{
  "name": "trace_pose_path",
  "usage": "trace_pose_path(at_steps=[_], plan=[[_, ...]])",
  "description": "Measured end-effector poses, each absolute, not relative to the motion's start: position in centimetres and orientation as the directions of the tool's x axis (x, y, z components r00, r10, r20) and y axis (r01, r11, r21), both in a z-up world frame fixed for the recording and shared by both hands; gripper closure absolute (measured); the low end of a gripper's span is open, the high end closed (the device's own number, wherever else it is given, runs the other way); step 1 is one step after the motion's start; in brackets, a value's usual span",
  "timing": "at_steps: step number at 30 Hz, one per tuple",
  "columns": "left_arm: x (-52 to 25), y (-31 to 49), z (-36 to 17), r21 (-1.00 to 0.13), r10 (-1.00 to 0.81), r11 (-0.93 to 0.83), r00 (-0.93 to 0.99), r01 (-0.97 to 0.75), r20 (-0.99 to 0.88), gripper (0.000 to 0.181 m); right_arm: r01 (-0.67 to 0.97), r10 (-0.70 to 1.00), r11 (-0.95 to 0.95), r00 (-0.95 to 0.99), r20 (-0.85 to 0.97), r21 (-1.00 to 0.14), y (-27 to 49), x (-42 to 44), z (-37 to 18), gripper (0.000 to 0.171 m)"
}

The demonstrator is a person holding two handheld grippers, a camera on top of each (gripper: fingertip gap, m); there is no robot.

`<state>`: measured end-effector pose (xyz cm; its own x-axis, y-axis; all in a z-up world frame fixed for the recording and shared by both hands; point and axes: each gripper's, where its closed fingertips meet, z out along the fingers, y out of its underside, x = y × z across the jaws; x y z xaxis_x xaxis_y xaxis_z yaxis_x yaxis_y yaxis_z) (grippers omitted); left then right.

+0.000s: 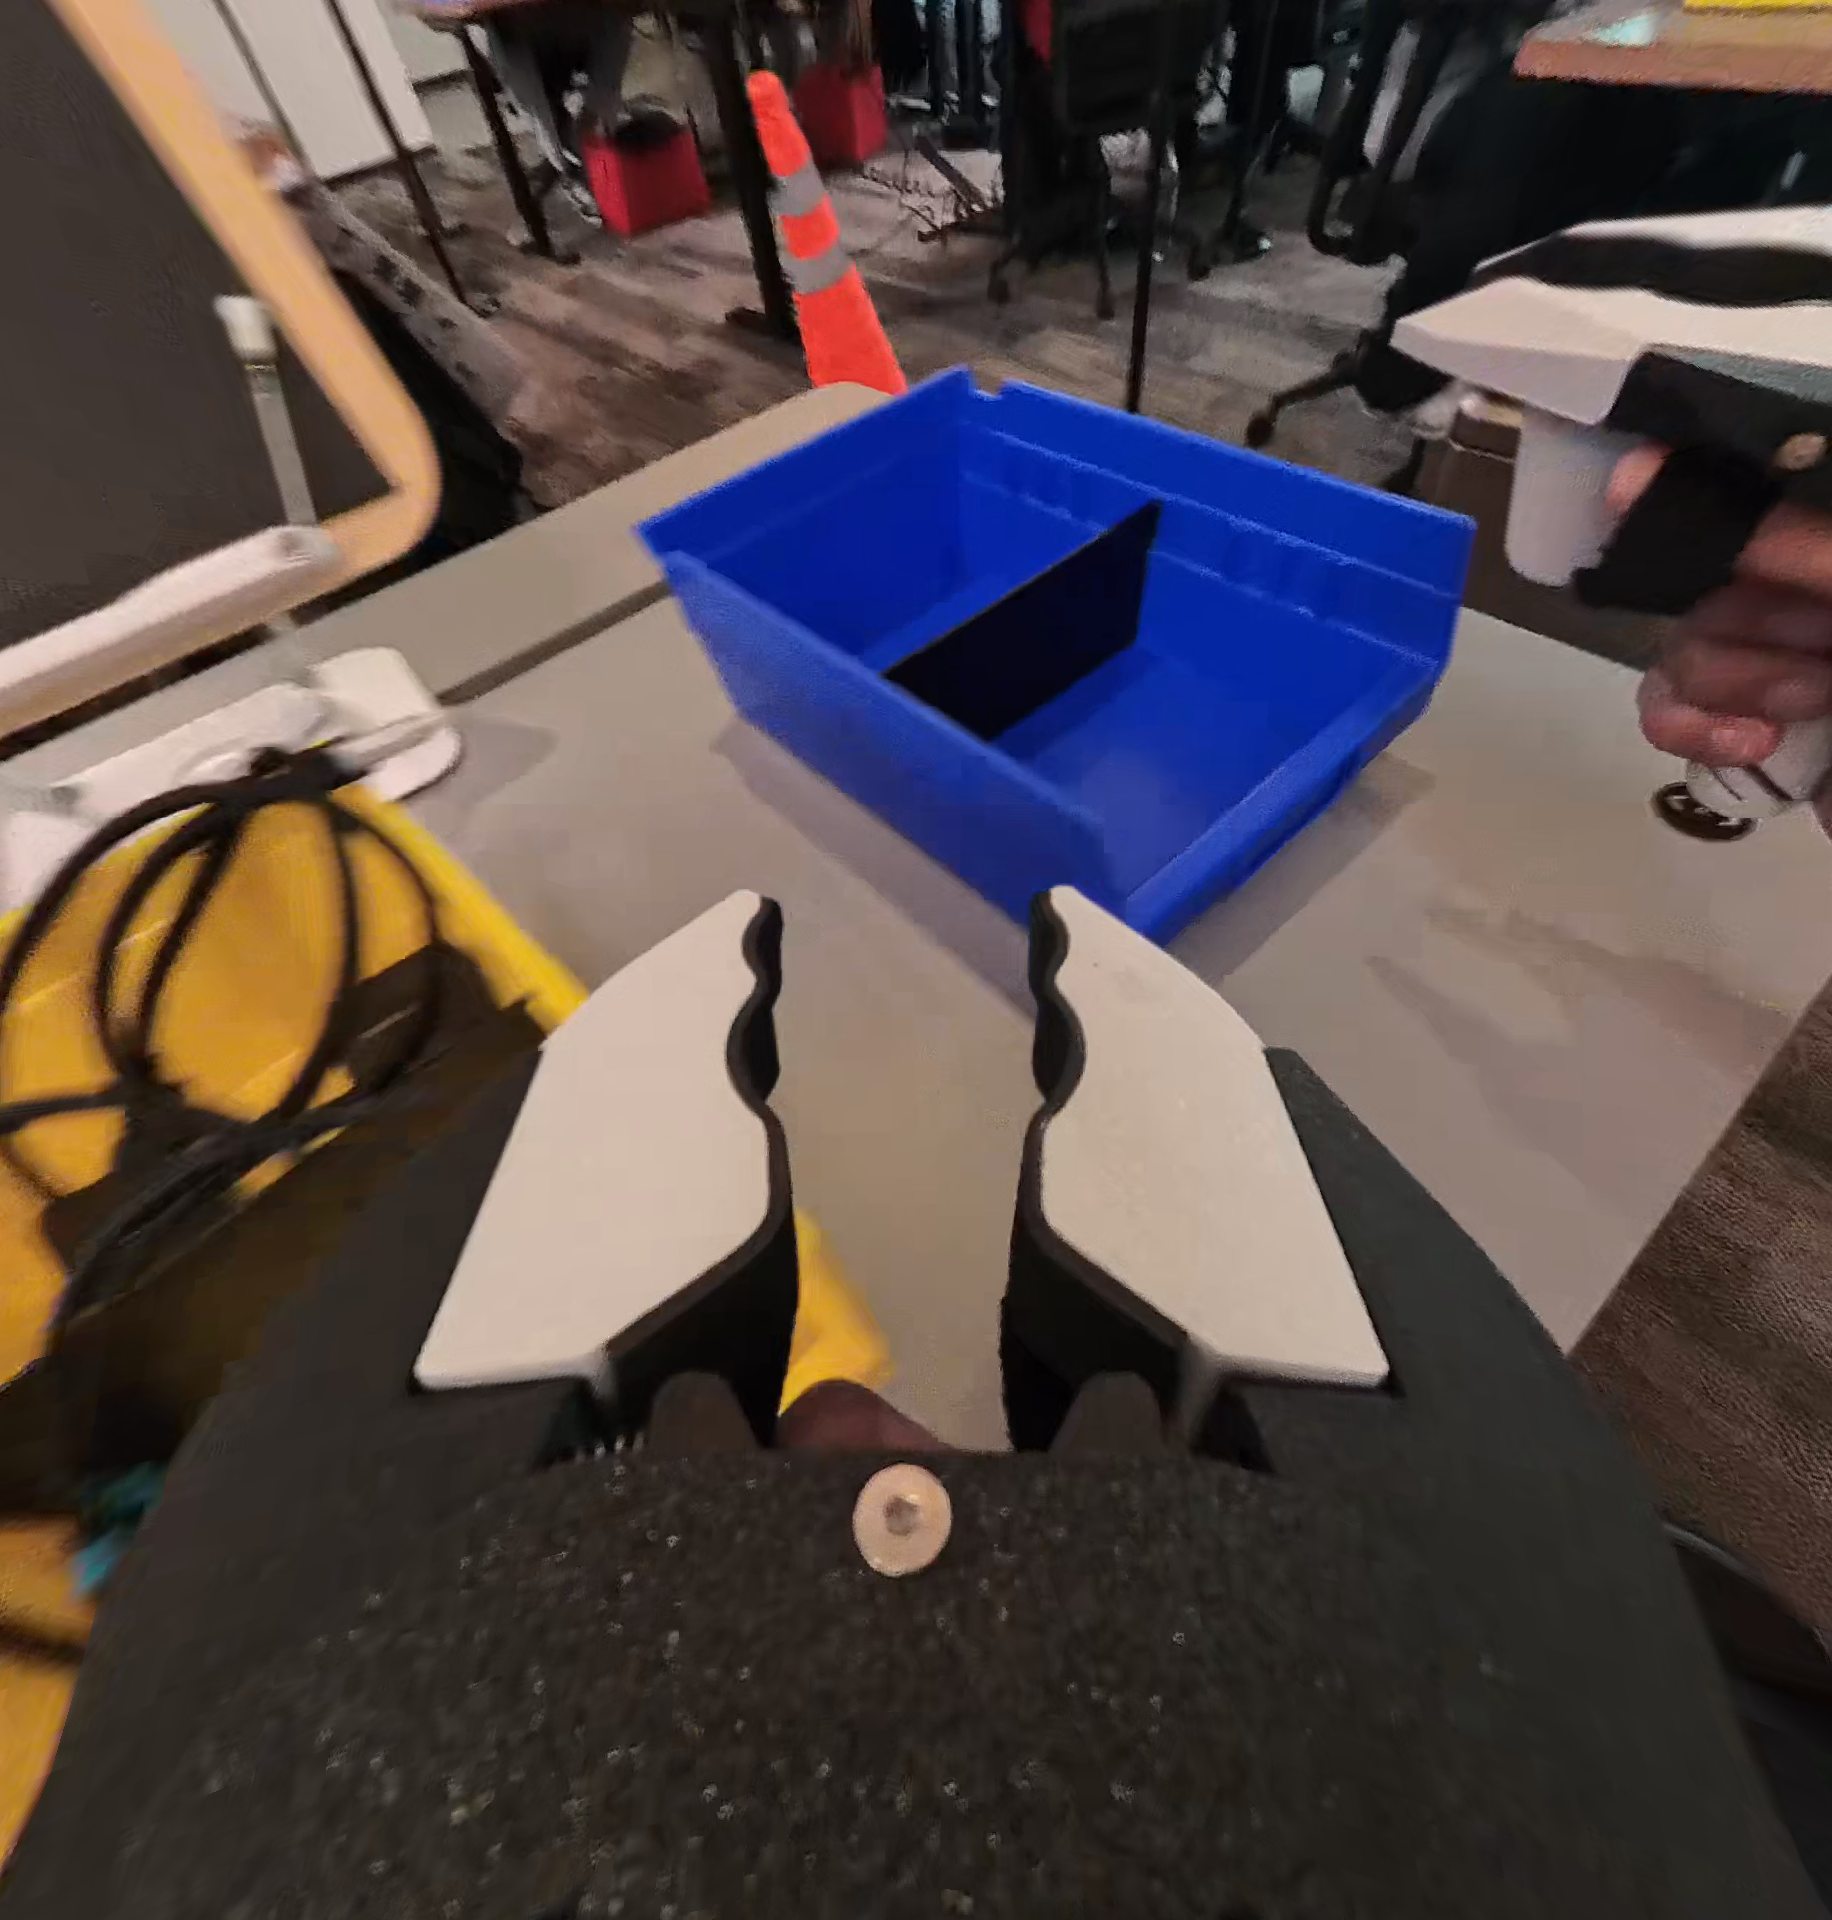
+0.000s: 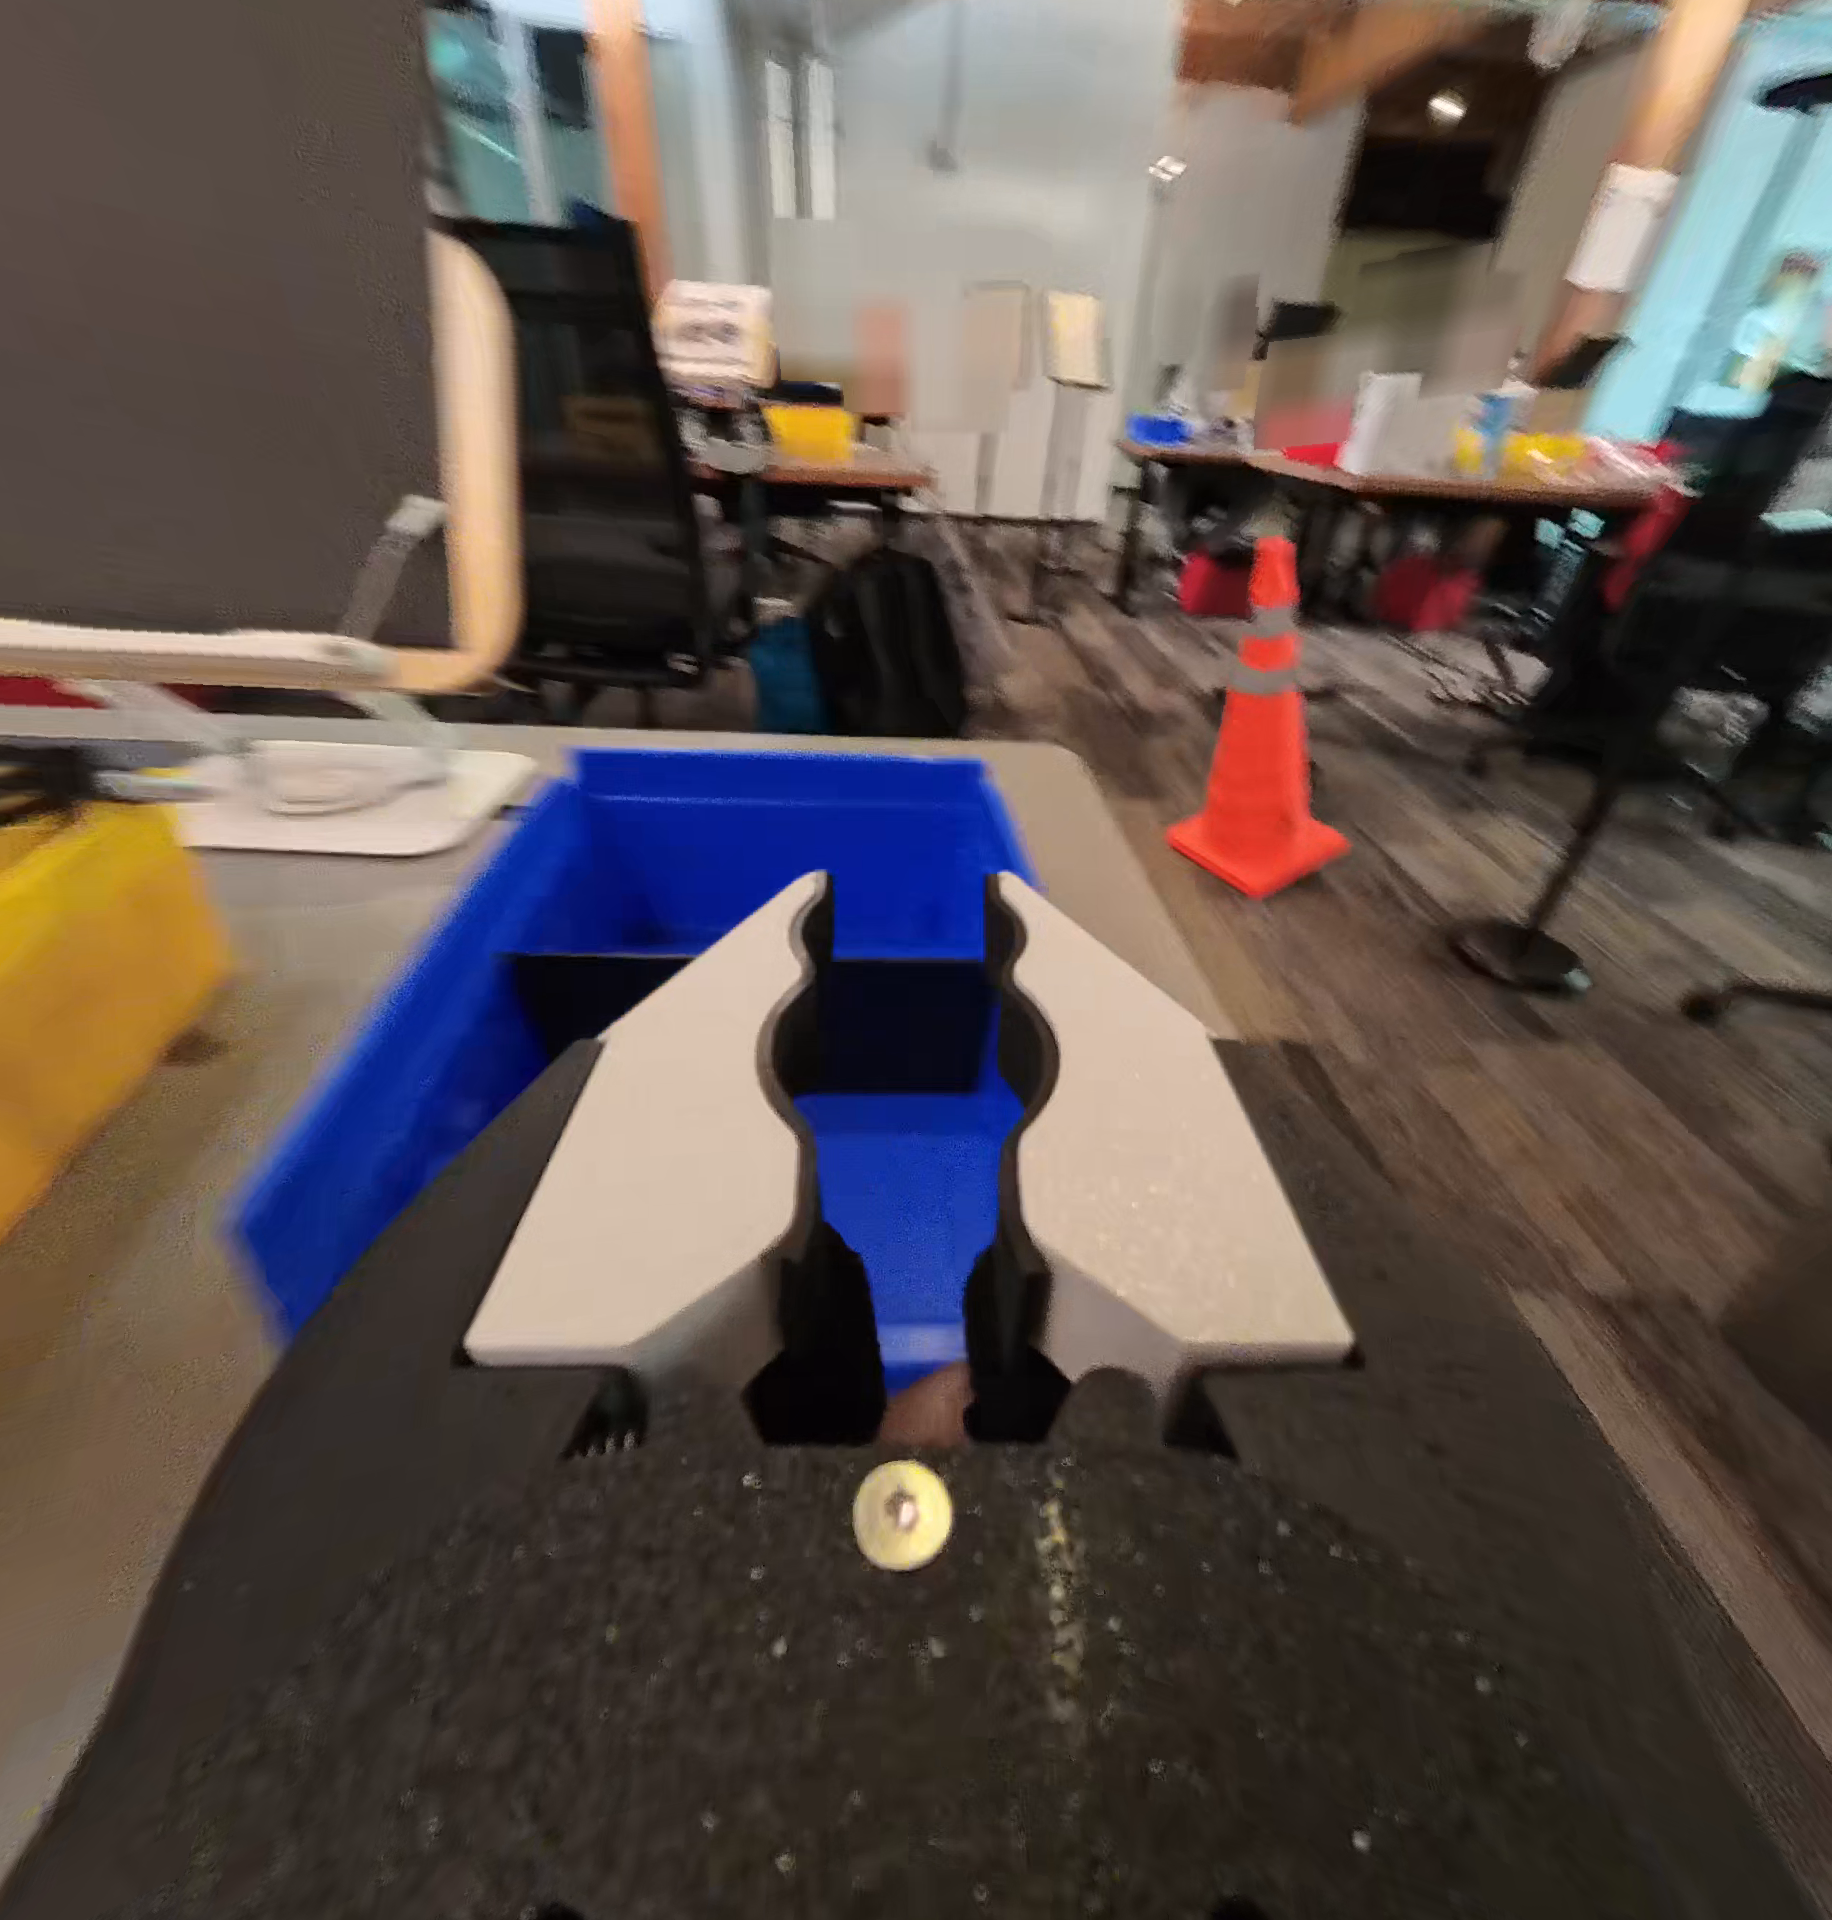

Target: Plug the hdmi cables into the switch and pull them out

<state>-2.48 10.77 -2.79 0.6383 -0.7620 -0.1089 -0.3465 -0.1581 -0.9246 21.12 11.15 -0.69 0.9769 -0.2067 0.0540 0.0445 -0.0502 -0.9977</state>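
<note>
I see left tool jaws parted, empty | right tool jaws parted, empty | glossy black cables coiled in yellow plastic bin, worktop's left edge | rectangular blue bin, black divider, mid-worktop

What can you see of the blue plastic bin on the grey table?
The blue plastic bin is a rectangular open-topped tray, apparently rigid moulded plastic, sitting flat on the grey table. A dark upright divider splits it into two compartments, both empty as far as visible. Nothing touches it except the table; the right gripper hovers over it, open.
</note>
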Motion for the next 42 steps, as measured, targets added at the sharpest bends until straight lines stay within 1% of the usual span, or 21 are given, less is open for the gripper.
trace_pose_path(at_steps=[2, 4, 5, 6, 8, 9, 11, 13, 14, 15, 17, 18, 21, 22, 24, 27, 29, 34, 37, 39, 42], plan=[[-7.9, 11.5, -2.0, -0.942, -0.706, -0.147, 0.699, -0.302, -0.114, 0.13, 0.112, -0.046, 0.019, 0.993, 0.111, -0.994, 11.7, 14.8, 1.4, 0.139], [-14.7, 13.2, -1.8, -0.949, -0.565, -0.114, 0.805, -0.294, -0.181, 0.129, 0.201, 0.095, 0.14, 0.972, 0.215, -0.97, 11.6, 7.6, 3.2, 0.135], [-18.1, 14.0, -2.0, -0.949, -0.483, -0.111, 0.85, -0.296, -0.209, 0.128, 0.219, 0.145, 0.143, 0.96, 0.24, -0.965, 11.8, 4.4, 3.1, 0.135], [-21.0, 14.7, -2.8, -0.946, -0.415, -0.138, 0.884, -0.294, -0.214, 0.127, 0.212, 0.233, 0.106, 0.945, 0.231, -0.972, 12.2, 1.0, 2.2, 0.134], [-24.7, 15.5, -5.7, -0.923, -0.372, -0.248, 0.909, -0.293, -0.189, 0.124, 0.155, 0.376, -0.041, 0.917, 0.129, -0.987, 12.9, -4.9, -0.8, 0.119], [-25.9, 15.8, -7.2, -0.908, -0.362, -0.301, 0.916, -0.293, -0.175, 0.123, 0.146, 0.403, -0.108, 0.911, 0.091, -0.983, 13.2, -7.0, -2.7, 0.111], [-27.2, 16.2, -9.8, -0.891, -0.369, -0.364, 0.92, -0.273, -0.131, 0.125, 0.115, 0.324, -0.195, 0.945, 0.046, -0.974, 13.6, -8.3, -6.2, 0.114], [-27.7, 16.7, -11.9, -0.884, -0.373, -0.404, 0.925, -0.234, -0.074, 0.135, 0.047, 0.244, -0.309, 0.969, -0.031, -0.95, 13.6, -8.7, -9.8, 0.119], [-27.0, 16.7, -12.2, -0.888, -0.425, -0.414, 0.905, -0.199, -0.005, 0.145, 0.039, 0.192, -0.37, 0.981, -0.036, -0.928, 13.8, -8.4, -11.4, 0.126], [-26.7, 16.8, -12.2, -0.885, -0.447, -0.427, 0.894, -0.185, 0.029, 0.162, 0.049, 0.152, -0.393, 0.988, -0.013, -0.918, 14.2, -8.0, -12.1, 0.134], [-26.9, 17.1, -12.3, -0.867, -0.443, -0.439, 0.896, -0.233, -0.016, 0.165, 0.037, 0.141, -0.399, 0.99, -0.021, -0.916, 14.8, -8.3, -12.4, 0.162], [-27.1, 17.1, -12.3, -0.862, -0.431, -0.443, 0.902, -0.247, -0.036, 0.167, 0.016, 0.11, -0.413, 0.993, -0.032, -0.91, 14.9, -8.4, -12.5, 0.166], [-28.4, 17.6, -11.6, -0.869, -0.396, -0.44, 0.917, -0.226, -0.038, 0.175, 0.059, 0.0, -0.356, 0.998, 0.063, -0.933, 14.9, -9.1, -11.2, 0.168], [-29.5, 18.1, -10.9, -0.877, -0.381, -0.43, 0.924, -0.214, -0.039, 0.177, 0.035, -0.01, -0.356, 0.999, 0.041, -0.934, 14.8, -10.1, -10.8, 0.169], [-32.1, 18.8, -9.4, -0.891, -0.367, -0.396, 0.928, -0.22, -0.066, 0.177, -0.002, 0.002, -0.316, 1.0, -0.002, -0.949, 15.2, -12.5, -9.5, 0.169], [-37.4, 20.5, -7.6, -0.918, -0.318, -0.297, 0.934, -0.264, -0.165, 0.176, 0.059, 0.035, -0.225, 0.998, 0.052, -0.972, 16.5, -17.6, -7.9, 0.167], [-41.4, 21.7, -7.4, -0.926, -0.308, -0.291, 0.94, -0.242, -0.149, 0.176, 0.061, 0.05, -0.194, 0.997, 0.052, -0.979, 17.7, -21.5, -7.3, 0.167], [-50.5, 24.0, -8.7, -0.931, -0.215, -0.313, 0.969, -0.186, -0.122, 0.179, 0.133, 0.139, -0.245, 0.985, 0.101, -0.96, 21.1, -30.7, -8.7, 0.166], [-52.8, 25.2, -9.8, -0.918, -0.197, -0.352, 0.973, -0.182, -0.117, 0.18, 0.133, 0.16, -0.334, 0.984, 0.083, -0.933, 22.3, -33.3, -10.8, 0.165], [-53.2, 25.7, -11.5, -0.898, -0.204, -0.394, 0.971, -0.197, -0.123, 0.178, 0.097, 0.153, -0.368, 0.987, 0.043, -0.925, 22.6, -33.8, -12.1, 0.165], [-53.9, 26.3, -11.3, -0.907, -0.153, -0.376, 0.978, -0.19, -0.141, 0.174, 0.005, 0.154, -0.346, 0.987, -0.052, -0.938, 22.9, -34.3, -12.2, 0.164]])
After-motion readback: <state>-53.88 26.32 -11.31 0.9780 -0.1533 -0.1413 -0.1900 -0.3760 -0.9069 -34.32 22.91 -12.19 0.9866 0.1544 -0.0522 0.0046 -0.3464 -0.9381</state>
